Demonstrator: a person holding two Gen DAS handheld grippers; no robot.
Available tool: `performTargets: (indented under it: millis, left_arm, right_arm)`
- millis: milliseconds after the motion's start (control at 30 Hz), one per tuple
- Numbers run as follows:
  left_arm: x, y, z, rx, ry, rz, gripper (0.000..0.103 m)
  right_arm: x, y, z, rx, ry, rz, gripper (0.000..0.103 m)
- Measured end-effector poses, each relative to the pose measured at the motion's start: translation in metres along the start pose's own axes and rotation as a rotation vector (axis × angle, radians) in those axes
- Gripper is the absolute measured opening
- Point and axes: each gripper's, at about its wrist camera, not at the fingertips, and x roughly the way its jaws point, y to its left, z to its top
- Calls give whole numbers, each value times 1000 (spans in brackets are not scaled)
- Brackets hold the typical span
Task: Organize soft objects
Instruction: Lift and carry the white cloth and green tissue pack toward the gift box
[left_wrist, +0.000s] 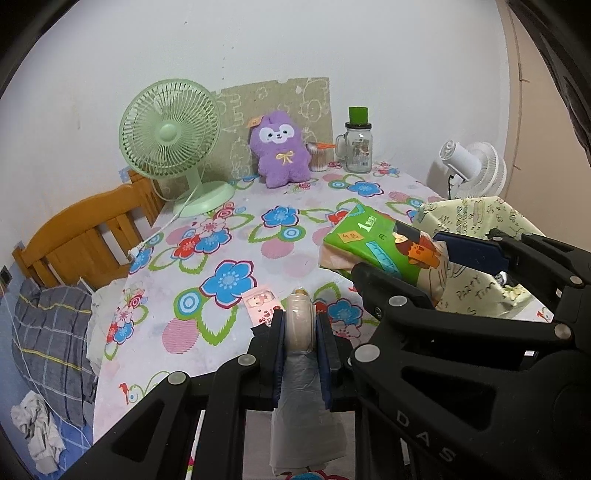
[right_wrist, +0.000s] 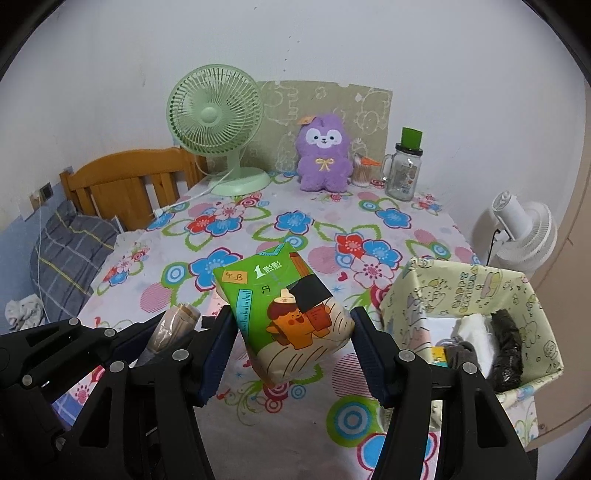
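My left gripper (left_wrist: 300, 328) is shut on a roll of thin plastic bags (left_wrist: 301, 321), held above the near edge of the table; the roll also shows in the right wrist view (right_wrist: 173, 325). My right gripper (right_wrist: 291, 332) is shut on a green tissue pack (right_wrist: 291, 314) with a cartoon print, held above the table just left of the pale yellow fabric box (right_wrist: 406, 291). The pack (left_wrist: 384, 247) and box (left_wrist: 476, 218) also show in the left wrist view. A purple plush toy (right_wrist: 324, 153) sits upright at the far edge.
The floral tablecloth (right_wrist: 258, 229) covers the table. A green desk fan (right_wrist: 218, 129), a cotton swab jar (right_wrist: 360, 170) and a glass mug jar (right_wrist: 404, 170) stand at the back. The box holds white and dark items (right_wrist: 506, 332). A wooden bedhead (right_wrist: 125, 181) and a white fan (right_wrist: 524, 229) flank the table.
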Motion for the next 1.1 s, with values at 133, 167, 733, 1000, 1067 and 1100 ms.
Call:
performTargets:
  millis: [133, 167, 733, 1000, 1067, 1100]
  left_arm:
    - [-7, -6, 3, 9, -9, -1, 14]
    - [-8, -7, 3, 10, -11, -1, 14]
    - [-27, -32, 17, 32, -37, -29, 14]
    - [-28, -43, 24, 41, -42, -34, 14]
    - [-27, -46, 25, 44, -42, -36, 14]
    - [-27, -48, 27, 47, -43, -37, 14]
  right_arm:
    - [-8, -5, 1, 3, -5, -4, 65]
    - [-10, -7, 1, 4, -7, -7, 65]
    - [-38, -30, 6, 17, -28, -39, 65]
    - [-41, -44, 8, 25, -31, -46, 65]
    - [-42, -48, 8, 29, -33, -48, 65]
    - [-42, -51, 8, 31, -34, -48, 65]
